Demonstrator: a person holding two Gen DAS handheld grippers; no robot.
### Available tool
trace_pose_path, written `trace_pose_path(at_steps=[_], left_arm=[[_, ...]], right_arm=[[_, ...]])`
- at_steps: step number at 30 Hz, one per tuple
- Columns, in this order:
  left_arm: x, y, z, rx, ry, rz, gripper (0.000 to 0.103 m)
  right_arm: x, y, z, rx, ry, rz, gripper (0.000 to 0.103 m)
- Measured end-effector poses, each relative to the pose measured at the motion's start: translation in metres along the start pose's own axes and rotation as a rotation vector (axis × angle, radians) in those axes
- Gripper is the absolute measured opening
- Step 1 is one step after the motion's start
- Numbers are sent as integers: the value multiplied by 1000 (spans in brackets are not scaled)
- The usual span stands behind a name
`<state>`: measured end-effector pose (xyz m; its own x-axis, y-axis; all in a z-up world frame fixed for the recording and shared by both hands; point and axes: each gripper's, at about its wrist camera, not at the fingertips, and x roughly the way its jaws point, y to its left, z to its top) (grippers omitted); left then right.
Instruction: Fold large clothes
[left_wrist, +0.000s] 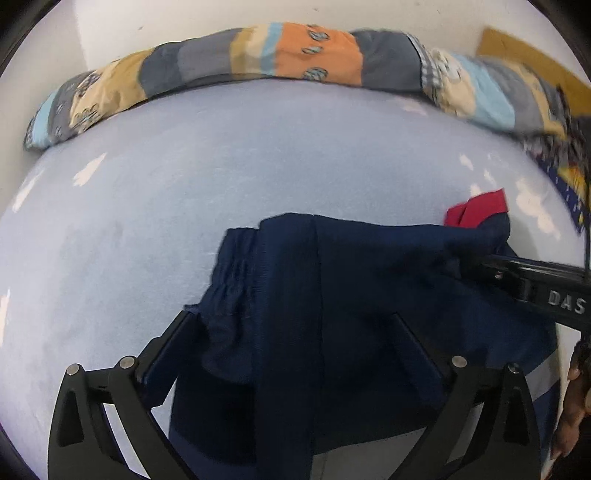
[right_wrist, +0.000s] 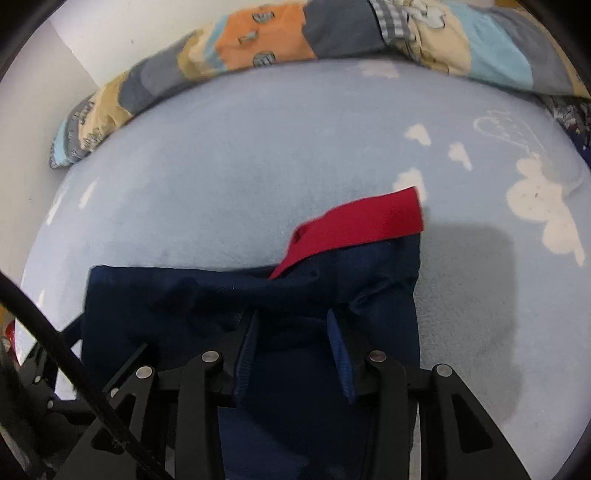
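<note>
A navy garment with a red collar or lining lies on a light blue bed sheet printed with white clouds, at six o'clock in both wrist views. The fold looks midway: the cloth is already doubled into a rough block.

The left gripper stands with its jaws spread wide on either side of the gathered elastic hem, the pads off the fabric. The right gripper has its jaws partly closed around a navy bunch; whether they actually pinch it cannot be told.

Next, I judge, the loose hem at nine o'clock needs flattening and squaring.

The fabric looks smooth, thin and limp. A patchwork quilt rolls along twelve o'clock.
</note>
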<state>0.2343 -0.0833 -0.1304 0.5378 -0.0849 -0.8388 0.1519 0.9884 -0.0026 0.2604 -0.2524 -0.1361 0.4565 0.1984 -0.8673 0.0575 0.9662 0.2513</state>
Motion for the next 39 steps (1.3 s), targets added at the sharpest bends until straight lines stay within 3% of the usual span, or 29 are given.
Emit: trace_pose_path(at_steps=[5,8,12,16,23,27,32,34,39], left_arm=[[-45,15,-14,-14,-50,7,102],[-79,19,-33,10,-93,8,102],[-120,19,-81,30,-164,22,102],[-138,11,-131,22,-178,7,102],[-178,-12,-180,119,-289,53,102],[-177,-13,-185,77,-214,44,102],[-158,-6,-218,67,-204,40,102],[-147,-1,-219,76,-165,45,102],[-137,5,-216,89,-166,22,102]], right_arm=[[-67,10,-16,-28,-91,77,43],[-104,20,-48,-72,-118,73,47],[-124,20,-102,-76,-113,86,48],[-136,17,-156,-50,-109,130,48],[-151,21,-231,-16,-162,70,59],[-150,27,-250,-41,-161,54,60],[-151,26,-256,-31,-173,13,60],[-148,28,-256,-39,-155,1,60],[-134,40,-248,-59,-156,-52,53]])
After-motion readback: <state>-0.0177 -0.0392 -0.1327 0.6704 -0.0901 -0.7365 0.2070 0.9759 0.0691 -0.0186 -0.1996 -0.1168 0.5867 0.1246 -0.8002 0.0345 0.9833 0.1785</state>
